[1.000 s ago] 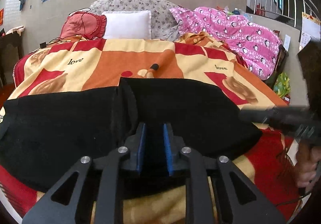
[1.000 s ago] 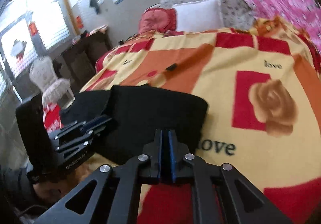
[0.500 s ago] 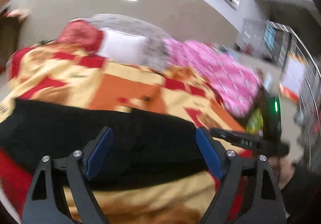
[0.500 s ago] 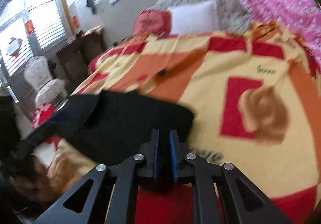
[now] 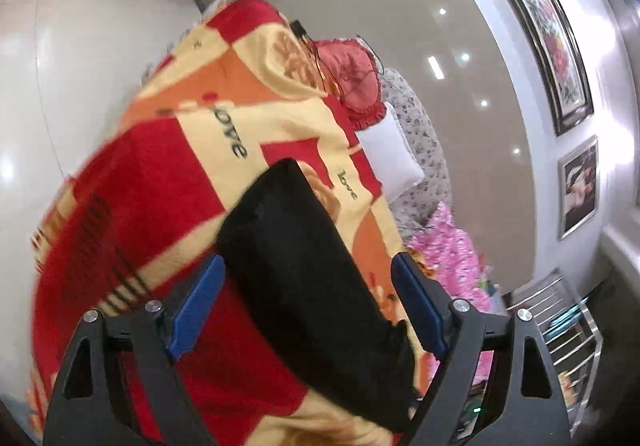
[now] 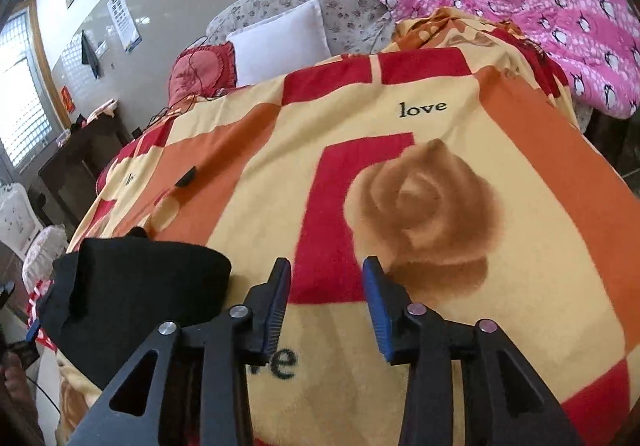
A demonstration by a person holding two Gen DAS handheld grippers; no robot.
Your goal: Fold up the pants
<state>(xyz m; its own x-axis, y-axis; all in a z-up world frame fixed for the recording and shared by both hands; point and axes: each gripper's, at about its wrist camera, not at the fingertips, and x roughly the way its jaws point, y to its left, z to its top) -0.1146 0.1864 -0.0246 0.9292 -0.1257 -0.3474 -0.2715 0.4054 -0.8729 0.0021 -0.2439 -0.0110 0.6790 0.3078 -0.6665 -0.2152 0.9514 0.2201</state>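
The black pants [image 5: 304, 274] lie folded in a long band on the red, orange and yellow blanket [image 5: 248, 118]. My left gripper [image 5: 308, 306] is open wide, its jaws on either side of the band and above it, holding nothing. The left view is strongly tilted. In the right wrist view one end of the pants [image 6: 136, 294] lies at the lower left. My right gripper [image 6: 326, 302] is open and empty above the blanket [image 6: 420, 186], just right of that end.
A white pillow [image 6: 280, 38] and a red cushion [image 6: 200, 70] lie at the bed's head. A pink penguin quilt [image 6: 540, 14] is heaped at the right. A small black object [image 6: 186, 178] lies on the blanket. A dark side table [image 6: 76, 154] stands left of the bed.
Both grippers have opened: the left first, the right in the last half second. The left gripper has rolled and swung, so its view is now tilted. The pants lie released on the blanket.
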